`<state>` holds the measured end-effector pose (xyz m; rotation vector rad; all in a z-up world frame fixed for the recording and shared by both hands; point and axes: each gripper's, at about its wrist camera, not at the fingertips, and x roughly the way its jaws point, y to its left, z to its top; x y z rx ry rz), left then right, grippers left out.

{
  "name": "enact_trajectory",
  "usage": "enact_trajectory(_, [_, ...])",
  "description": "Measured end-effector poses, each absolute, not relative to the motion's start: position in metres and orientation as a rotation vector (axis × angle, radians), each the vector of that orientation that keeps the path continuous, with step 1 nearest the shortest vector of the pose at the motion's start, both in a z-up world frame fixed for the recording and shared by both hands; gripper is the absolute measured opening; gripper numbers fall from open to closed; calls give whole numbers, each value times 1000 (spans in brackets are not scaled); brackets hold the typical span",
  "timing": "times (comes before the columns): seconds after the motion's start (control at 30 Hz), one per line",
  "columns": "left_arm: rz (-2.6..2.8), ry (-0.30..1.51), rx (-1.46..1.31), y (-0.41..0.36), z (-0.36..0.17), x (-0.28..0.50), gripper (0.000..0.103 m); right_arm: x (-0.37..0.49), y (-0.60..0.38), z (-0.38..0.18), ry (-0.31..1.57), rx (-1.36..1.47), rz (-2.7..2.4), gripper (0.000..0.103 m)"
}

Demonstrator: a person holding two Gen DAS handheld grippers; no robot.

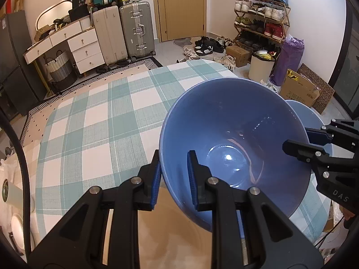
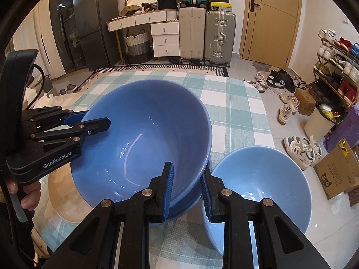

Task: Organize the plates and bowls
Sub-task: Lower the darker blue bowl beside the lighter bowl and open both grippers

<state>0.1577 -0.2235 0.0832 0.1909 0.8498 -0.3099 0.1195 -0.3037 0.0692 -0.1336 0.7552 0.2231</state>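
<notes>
A large blue bowl [image 1: 233, 134] [image 2: 143, 139] is gripped on two opposite sides of its rim, over the checked tablecloth [image 1: 94, 116]. My left gripper [image 1: 174, 179] [image 2: 94, 118] is shut on the rim, one finger inside the bowl and one outside. My right gripper [image 2: 187, 190] [image 1: 300, 139] is shut on the opposite rim in the same way. Under the bowl a darker blue rim [image 2: 186, 205] shows; I cannot tell whether the two touch. A lighter blue bowl [image 2: 262, 179] [image 1: 303, 112] stands on the table just to the right.
A beige plate [image 2: 56, 192] [image 1: 170, 224] lies under the held bowl, on its left. The table's right edge [image 2: 268, 121] drops to a floor strewn with shoes [image 2: 300, 148] and a cardboard box [image 2: 338, 168]. White items [image 1: 15, 222] sit at the left.
</notes>
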Motion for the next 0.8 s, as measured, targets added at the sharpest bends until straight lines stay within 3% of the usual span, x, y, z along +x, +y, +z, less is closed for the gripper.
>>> enact_trajectory(0.8, [-279, 879, 257, -240, 45, 171, 21, 132, -303, 41, 773, -215, 150, 25])
